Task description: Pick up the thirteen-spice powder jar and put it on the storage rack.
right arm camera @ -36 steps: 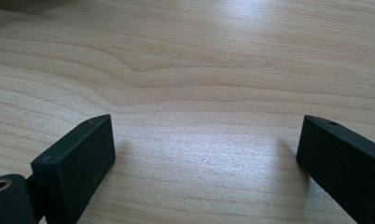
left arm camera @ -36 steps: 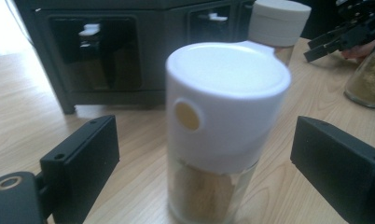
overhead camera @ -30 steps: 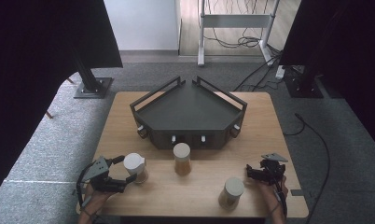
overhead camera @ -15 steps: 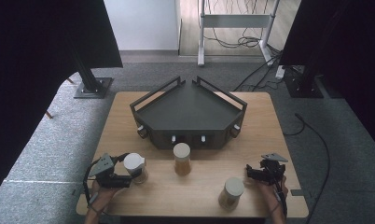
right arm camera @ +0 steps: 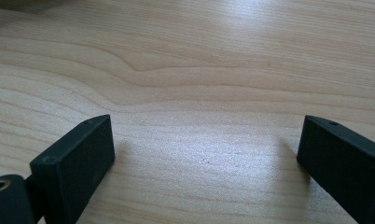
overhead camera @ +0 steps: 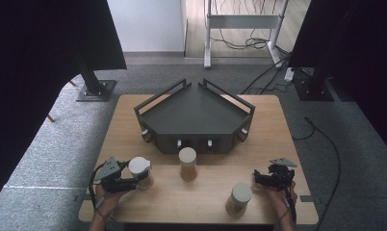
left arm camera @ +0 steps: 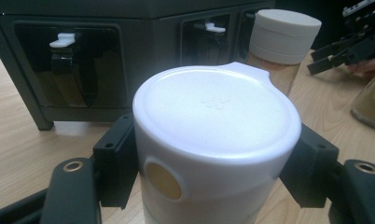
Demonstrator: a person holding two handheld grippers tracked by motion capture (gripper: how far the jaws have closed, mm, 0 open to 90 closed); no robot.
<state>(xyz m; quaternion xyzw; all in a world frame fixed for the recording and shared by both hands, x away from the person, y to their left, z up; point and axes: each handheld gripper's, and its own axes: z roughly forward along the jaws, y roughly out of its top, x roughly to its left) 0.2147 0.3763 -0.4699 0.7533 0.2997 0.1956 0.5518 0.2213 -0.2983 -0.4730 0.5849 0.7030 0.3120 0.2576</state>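
Observation:
A jar with a white flip-top lid (overhead camera: 139, 171) (left arm camera: 213, 140) stands near the table's front left. My left gripper (overhead camera: 133, 182) (left arm camera: 212, 184) has a black jaw pressed against each side of it, just below the lid. A second jar (overhead camera: 187, 162) (left arm camera: 281, 42) with a white lid and brownish contents stands at the middle, just in front of the dark rack (overhead camera: 196, 113). A third jar (overhead camera: 239, 198) is at the front right. To its right my right gripper (overhead camera: 259, 178) (right arm camera: 204, 154) rests open over bare wood, with nothing between its jaws.
The dark angular rack has railings on top and small white levers (left arm camera: 62, 39) on its front openings. The wooden table (overhead camera: 129, 120) has free room at both sides of the rack. Cables and stand bases lie on the grey carpet beyond.
My left gripper has moved right to the white-lidded jar and closed around it. The right gripper and the other two jars have stayed still.

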